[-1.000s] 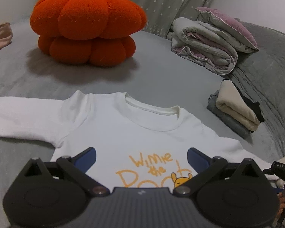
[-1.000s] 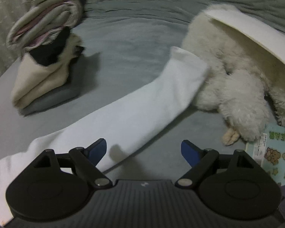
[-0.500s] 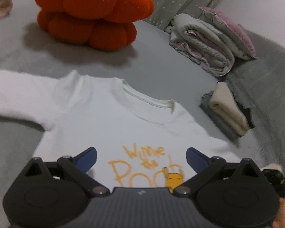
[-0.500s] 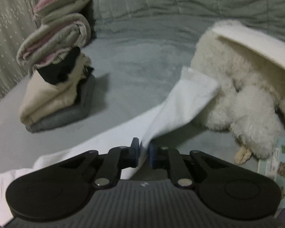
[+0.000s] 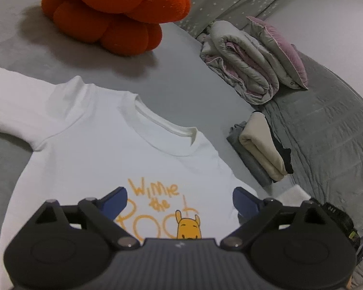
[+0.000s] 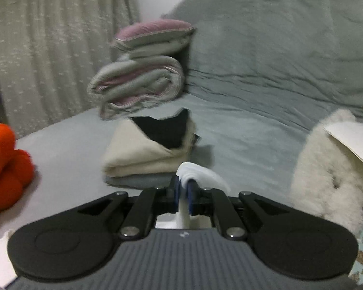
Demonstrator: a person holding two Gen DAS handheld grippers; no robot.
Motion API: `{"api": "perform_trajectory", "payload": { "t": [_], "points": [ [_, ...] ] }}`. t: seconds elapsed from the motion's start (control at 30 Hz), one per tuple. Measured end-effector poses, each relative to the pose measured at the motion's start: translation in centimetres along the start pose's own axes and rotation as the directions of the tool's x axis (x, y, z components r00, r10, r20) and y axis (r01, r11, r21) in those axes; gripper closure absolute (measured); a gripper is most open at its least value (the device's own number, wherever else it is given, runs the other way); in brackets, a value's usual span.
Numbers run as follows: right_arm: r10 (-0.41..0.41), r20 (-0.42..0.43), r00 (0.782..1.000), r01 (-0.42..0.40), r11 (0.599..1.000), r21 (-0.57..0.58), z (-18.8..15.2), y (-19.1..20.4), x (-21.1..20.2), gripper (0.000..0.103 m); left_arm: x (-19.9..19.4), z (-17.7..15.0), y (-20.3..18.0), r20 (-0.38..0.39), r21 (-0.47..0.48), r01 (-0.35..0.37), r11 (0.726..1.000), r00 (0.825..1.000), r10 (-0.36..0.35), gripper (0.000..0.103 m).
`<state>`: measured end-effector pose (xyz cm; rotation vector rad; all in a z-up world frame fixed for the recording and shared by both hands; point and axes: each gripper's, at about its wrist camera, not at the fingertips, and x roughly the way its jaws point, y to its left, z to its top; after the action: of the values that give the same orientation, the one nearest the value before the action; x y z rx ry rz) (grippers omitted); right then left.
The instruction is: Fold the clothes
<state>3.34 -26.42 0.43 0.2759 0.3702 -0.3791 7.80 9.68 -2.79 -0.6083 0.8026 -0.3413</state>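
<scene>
A white long-sleeved sweatshirt [image 5: 104, 145] with an orange "Winnie the Pooh" print lies face up on the grey bed. Its one sleeve stretches off to the left. My left gripper [image 5: 180, 200] hovers open above the chest print with nothing between its blue pads. My right gripper [image 6: 184, 193] is shut on the other white sleeve [image 6: 200, 175], which bunches up above the pads, lifted off the bed. The right gripper also shows at the lower right edge of the left wrist view.
An orange pumpkin cushion [image 5: 116, 7] sits behind the sweatshirt. A rolled grey-pink quilt with a pillow [image 5: 254, 58] and a stack of folded clothes [image 6: 152, 149] lie to the right. A white fluffy plush toy [image 6: 326, 176] sits at the far right.
My right gripper closed on the sleeve and lifted it, swinging up and left. The left gripper moved forward over the sweatshirt and stayed open.
</scene>
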Motion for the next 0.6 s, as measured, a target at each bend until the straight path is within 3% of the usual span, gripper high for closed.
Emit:
{"api": "perform_trajectory", "payload": {
  "t": [0.27,0.43,0.6],
  "points": [
    [0.199,0.038,0.979,-0.191,0.970,-0.153,-1.0,5.2,-2.5,0.095,-0.2,0.2,-0.2,-0.011,-0.005,0.024,1.000,1.000,-0.024,0.009],
    [0.334,-0.025,0.942,-0.326,0.894,-0.307,-3.2,8.7,-2.9,0.095,0.3,0.2,-0.6,-0.028,0.000,0.043,0.999,0.999,-0.043,0.009],
    [0.390,-0.139,0.910,-0.412,0.823,-0.391,-5.9,10.9,-2.4,0.096,0.8,0.3,-1.1,-0.045,0.004,0.062,0.998,0.997,-0.061,0.009]
  ]
}}
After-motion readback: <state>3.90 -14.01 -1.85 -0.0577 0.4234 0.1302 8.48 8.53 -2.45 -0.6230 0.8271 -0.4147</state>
